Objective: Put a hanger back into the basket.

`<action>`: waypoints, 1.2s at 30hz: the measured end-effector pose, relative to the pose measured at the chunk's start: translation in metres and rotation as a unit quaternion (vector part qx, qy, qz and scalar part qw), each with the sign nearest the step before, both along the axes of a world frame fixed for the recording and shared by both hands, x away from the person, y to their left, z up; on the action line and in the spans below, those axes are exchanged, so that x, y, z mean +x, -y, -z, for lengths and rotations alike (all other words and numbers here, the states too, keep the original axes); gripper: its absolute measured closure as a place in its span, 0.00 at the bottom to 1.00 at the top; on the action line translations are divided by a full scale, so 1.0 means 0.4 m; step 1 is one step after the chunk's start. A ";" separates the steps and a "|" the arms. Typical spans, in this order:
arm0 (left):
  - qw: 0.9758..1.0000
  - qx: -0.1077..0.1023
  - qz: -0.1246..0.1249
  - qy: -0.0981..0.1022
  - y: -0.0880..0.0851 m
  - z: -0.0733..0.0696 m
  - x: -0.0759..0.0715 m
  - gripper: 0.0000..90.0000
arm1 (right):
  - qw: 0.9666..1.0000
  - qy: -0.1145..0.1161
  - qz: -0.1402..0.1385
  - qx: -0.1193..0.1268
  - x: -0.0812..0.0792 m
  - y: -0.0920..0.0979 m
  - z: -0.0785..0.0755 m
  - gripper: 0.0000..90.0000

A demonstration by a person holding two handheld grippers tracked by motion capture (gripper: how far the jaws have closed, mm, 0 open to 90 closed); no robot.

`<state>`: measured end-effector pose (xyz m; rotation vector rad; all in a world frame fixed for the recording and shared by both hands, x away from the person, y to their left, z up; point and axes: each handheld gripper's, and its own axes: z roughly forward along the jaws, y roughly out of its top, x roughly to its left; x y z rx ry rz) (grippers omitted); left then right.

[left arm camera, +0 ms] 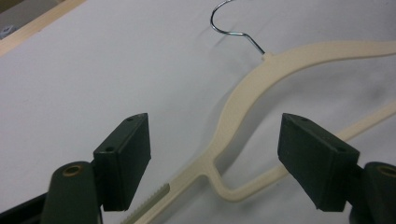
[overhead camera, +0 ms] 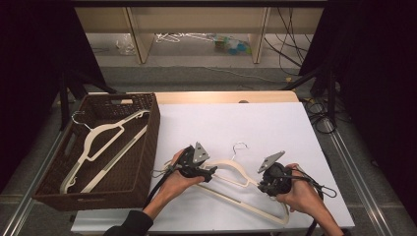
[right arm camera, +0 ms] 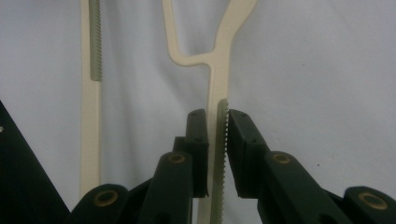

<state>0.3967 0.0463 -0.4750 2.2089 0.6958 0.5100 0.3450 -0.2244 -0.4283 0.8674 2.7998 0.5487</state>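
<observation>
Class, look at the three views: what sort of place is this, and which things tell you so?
Probably a recording workspace rather than a home: a white-topped table ringed by dark curtains, loose cables on the floor beyond, and a wicker basket laid out beside a cream hanger.

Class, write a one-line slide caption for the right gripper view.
Right gripper jaws shut on a cream hanger's ribbed arm.

Each hand carries a black gripper, the left gripper and the right gripper, topped by a grey three-cornered plate. Dark blocky jaws show brass-ringed screw holes. Black cables trail behind. A dark sleeve covers the left forearm.
</observation>
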 end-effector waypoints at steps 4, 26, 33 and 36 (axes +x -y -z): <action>1.000 0.019 0.015 -0.005 0.023 0.013 0.018 0.32 | 1.000 0.001 -0.001 0.001 -0.002 -0.002 -0.003 0.88; 0.995 0.068 0.080 -0.002 0.084 0.028 0.039 0.51 | 1.000 0.005 -0.014 -0.005 -0.009 -0.007 -0.012 0.88; 0.994 0.068 0.085 -0.001 0.089 0.027 0.039 0.63 | 1.000 0.011 -0.018 -0.005 -0.011 -0.008 -0.018 0.88; 0.994 0.064 0.087 -0.004 0.089 0.029 0.039 0.70 | 1.000 0.014 -0.020 -0.004 -0.012 -0.008 -0.023 0.88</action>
